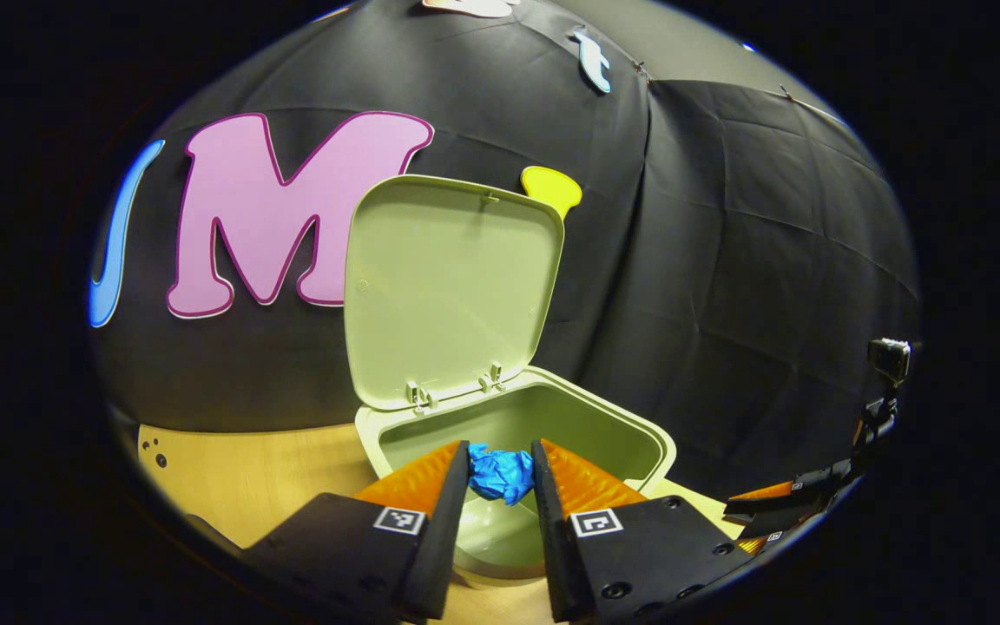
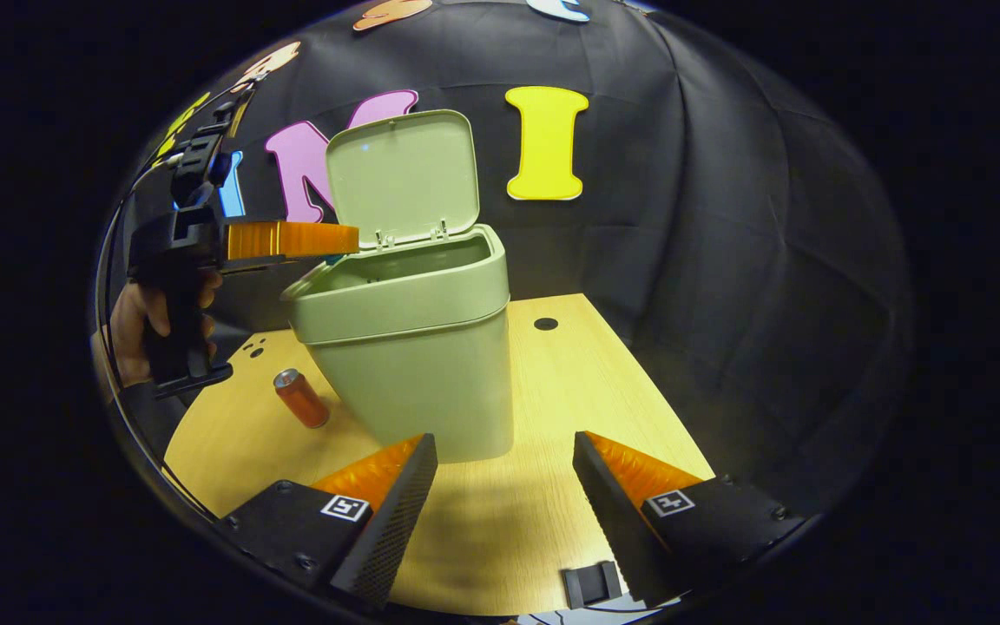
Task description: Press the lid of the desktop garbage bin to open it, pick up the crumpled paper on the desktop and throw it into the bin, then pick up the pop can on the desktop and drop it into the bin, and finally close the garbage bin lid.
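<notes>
The left tongs (image 1: 501,476) hold the crumpled paper (image 1: 501,473), a blue ball, pressed between both fingers. The paper hangs over the open mouth of the green bin (image 1: 552,425), just above the front edge of its rim. The lid (image 1: 452,291) of the bin stands upright on its hinges at the back, in front of the black cloth wall.

In the right gripper view, the bin (image 2: 417,347) stands on the wooden bench (image 2: 552,391), and the lid (image 2: 402,178) is raised. The left tongs (image 2: 326,247) reach from the left side to the rim of the bin, and a hand (image 2: 140,325) grips the handle below them. The pop can (image 2: 301,398) stands on the bench just beside the bin, on its left side, a little tilted.

The right tongs (image 2: 504,473) are wide apart and hold nothing. They hover low over the bench, in front of the bin and apart from it.
</notes>
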A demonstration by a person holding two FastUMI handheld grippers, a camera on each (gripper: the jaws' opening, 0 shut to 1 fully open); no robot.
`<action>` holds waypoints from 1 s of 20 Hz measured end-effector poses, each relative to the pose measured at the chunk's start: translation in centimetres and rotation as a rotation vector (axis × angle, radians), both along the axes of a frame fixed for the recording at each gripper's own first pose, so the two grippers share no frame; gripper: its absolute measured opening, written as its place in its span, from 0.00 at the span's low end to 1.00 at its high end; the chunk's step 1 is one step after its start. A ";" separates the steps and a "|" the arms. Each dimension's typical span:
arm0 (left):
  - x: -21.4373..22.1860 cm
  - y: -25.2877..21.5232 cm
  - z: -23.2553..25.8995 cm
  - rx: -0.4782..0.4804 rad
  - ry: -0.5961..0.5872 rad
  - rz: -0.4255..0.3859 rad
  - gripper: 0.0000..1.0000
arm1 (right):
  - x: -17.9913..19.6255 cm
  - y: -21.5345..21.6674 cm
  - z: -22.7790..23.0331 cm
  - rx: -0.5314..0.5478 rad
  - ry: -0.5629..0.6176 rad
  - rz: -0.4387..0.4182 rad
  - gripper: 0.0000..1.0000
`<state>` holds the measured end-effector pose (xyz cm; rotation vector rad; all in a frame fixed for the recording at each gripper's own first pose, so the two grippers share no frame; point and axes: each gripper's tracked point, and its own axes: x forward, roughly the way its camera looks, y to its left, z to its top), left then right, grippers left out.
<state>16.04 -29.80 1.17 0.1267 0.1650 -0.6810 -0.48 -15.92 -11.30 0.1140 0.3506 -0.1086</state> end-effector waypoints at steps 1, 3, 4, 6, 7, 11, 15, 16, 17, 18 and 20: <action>0.0 0.1 0.2 -0.009 -0.004 0.001 0.56 | 0.0 0.1 0.0 -0.002 0.000 0.001 0.99; 0.1 0.5 0.6 -0.018 -0.020 0.016 0.76 | 0.0 0.3 0.0 -0.004 0.002 0.006 0.99; 0.4 0.8 0.4 -0.016 -0.026 0.025 0.90 | 0.0 0.5 -0.1 -0.006 0.003 0.009 0.99; 0.1 1.6 1.1 -0.034 -0.037 0.039 0.97 | 0.1 0.8 -0.1 -0.011 0.003 0.015 0.99; 0.1 2.2 1.4 -0.044 -0.043 0.047 0.97 | 0.2 0.9 -0.1 -0.013 0.004 0.019 0.99; 0.3 5.3 2.0 -0.055 -0.065 0.112 0.98 | 0.4 1.9 -0.1 -0.016 0.007 0.039 0.99; 0.5 10.3 2.3 -0.045 -0.106 0.225 0.97 | 0.5 3.1 -0.3 -0.028 0.011 0.074 0.99; 0.5 11.9 2.3 -0.031 -0.120 0.262 0.97 | 0.7 3.6 -0.3 -0.031 0.008 0.082 0.99; 0.5 13.6 2.1 -0.021 -0.131 0.298 0.97 | 0.9 4.1 -0.3 -0.035 0.006 0.094 0.99; 0.4 15.1 1.9 -0.014 -0.130 0.325 0.97 | 1.0 4.8 -0.5 -0.043 0.008 0.112 0.99; -0.2 18.0 0.8 -0.018 -0.110 0.377 0.97 | 1.1 6.1 -0.9 -0.056 0.015 0.151 0.99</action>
